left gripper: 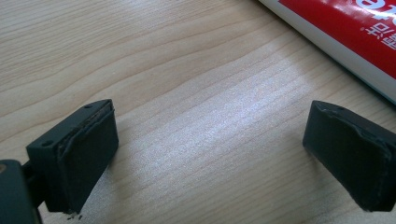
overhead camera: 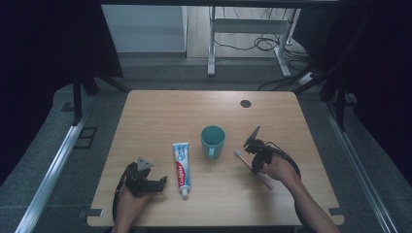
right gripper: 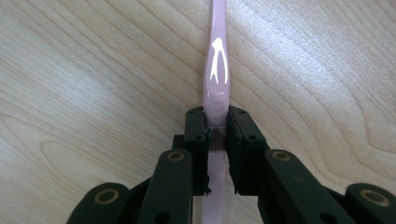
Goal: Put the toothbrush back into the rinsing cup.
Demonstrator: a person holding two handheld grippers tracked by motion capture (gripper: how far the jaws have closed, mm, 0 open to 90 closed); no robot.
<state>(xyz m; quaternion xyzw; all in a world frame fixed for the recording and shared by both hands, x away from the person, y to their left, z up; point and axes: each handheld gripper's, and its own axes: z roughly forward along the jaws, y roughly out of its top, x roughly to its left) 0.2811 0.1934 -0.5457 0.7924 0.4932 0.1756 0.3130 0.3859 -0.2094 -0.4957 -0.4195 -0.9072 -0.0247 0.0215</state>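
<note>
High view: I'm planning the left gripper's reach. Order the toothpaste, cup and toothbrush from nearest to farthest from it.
1. Toothpaste, just right of the left gripper.
2. Cup, farther right and back.
3. Toothbrush, far right, in the right gripper.

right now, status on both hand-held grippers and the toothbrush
Right hand-held gripper shut on pink toothbrush, brush lying on table. Left hand-held gripper open, empty, beside toothpaste tube. Teal mug just left of brush head; nothing else close.

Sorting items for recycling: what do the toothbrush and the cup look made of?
Toothbrush: glossy pink plastic, judging by the sharp white glints along its handle, clamped in the right gripper. Cup: teal, smooth and evenly coloured, probably plastic or glazed ceramic; the high view is too distant to tell.
</note>
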